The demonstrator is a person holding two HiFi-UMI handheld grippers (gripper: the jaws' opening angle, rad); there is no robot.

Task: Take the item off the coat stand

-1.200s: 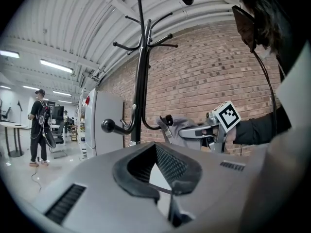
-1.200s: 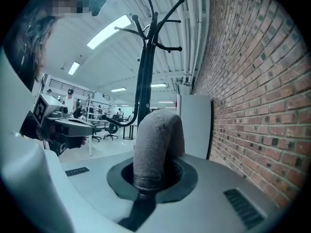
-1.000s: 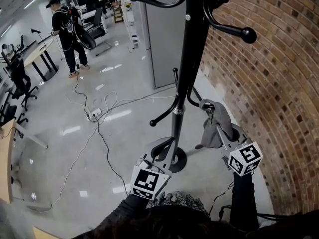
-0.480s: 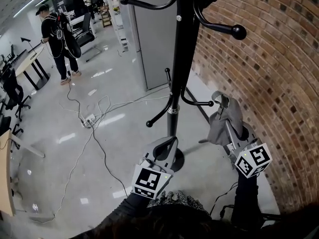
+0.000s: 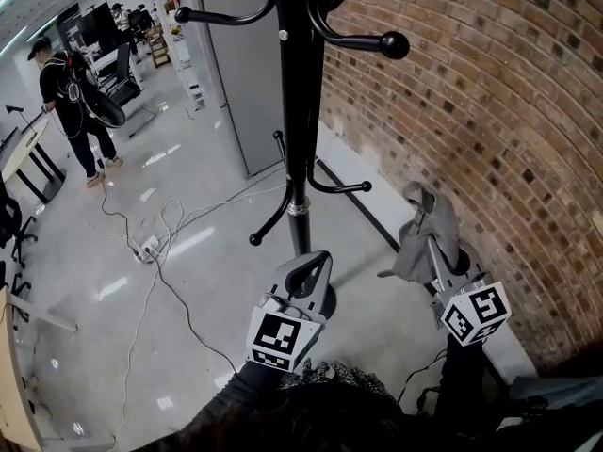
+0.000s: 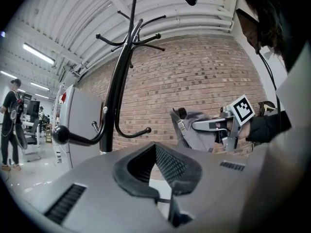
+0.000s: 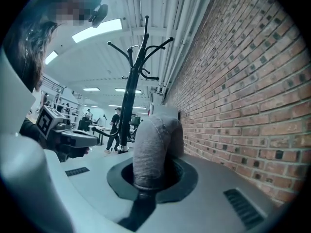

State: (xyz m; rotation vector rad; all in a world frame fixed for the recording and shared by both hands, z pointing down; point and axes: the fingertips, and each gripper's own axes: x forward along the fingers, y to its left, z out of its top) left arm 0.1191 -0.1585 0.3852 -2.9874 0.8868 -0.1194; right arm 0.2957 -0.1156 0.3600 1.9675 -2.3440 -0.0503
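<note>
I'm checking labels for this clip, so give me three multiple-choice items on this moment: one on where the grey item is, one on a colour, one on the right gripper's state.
1. Where is the grey fabric item?
A) hung on a hook
B) lying on the floor
C) in the right gripper, clear of the coat stand

2. What colour is the coat stand?
A) black
B) white
C) red

3. How do the right gripper's jaws stand?
A) wide apart and empty
B) closed on the grey fabric item
C) closed on a cable

Answers:
1 C: the head view shows it near the brick wall, apart from the stand.
2 A: the stand's pole and arms are black.
3 B: the right gripper view shows the fabric pinched between the jaws.
</note>
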